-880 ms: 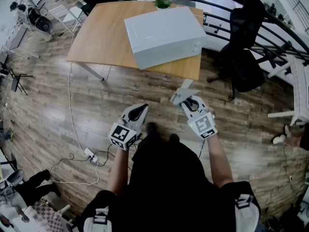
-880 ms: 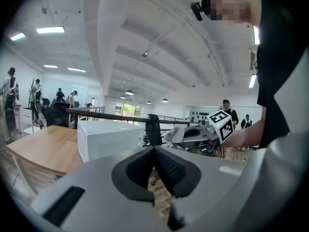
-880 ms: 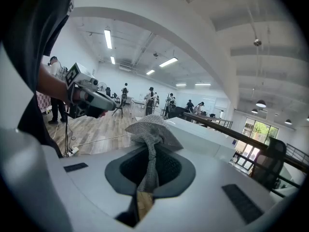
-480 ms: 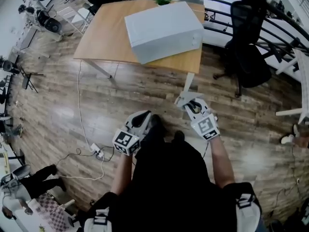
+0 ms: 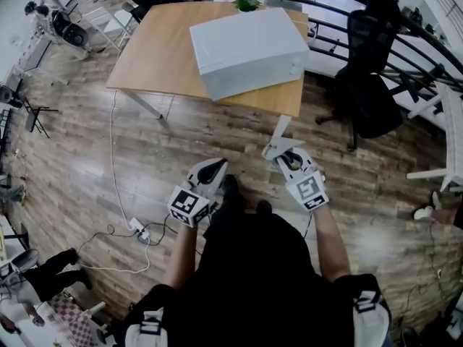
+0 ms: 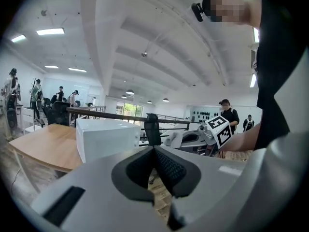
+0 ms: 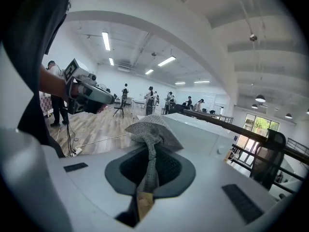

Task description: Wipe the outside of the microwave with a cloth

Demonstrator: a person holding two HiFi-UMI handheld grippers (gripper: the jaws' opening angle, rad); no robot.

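Note:
The white microwave [image 5: 248, 49] stands on a wooden table [image 5: 155, 56] ahead of me, well beyond both grippers; it also shows as the white microwave [image 6: 107, 137] in the left gripper view and the microwave [image 7: 203, 133] in the right gripper view. My right gripper [image 5: 277, 148] is shut on a grey cloth [image 7: 152, 132], whose bunched end sticks out past the jaws; in the head view the cloth [image 5: 277, 147] shows at the gripper's tip. My left gripper [image 5: 212, 169] hangs at my left with its jaws shut and nothing between them.
A black office chair [image 5: 370, 71] stands right of the table by a curved black railing [image 5: 405, 45]. A white cable and power strip [image 5: 137, 228] lie on the wooden floor at my left. People and equipment stand at the room's left edge.
The view has shifted slightly as I stand before the table; both grippers stay near my waist, the right one holding the cloth throughout.

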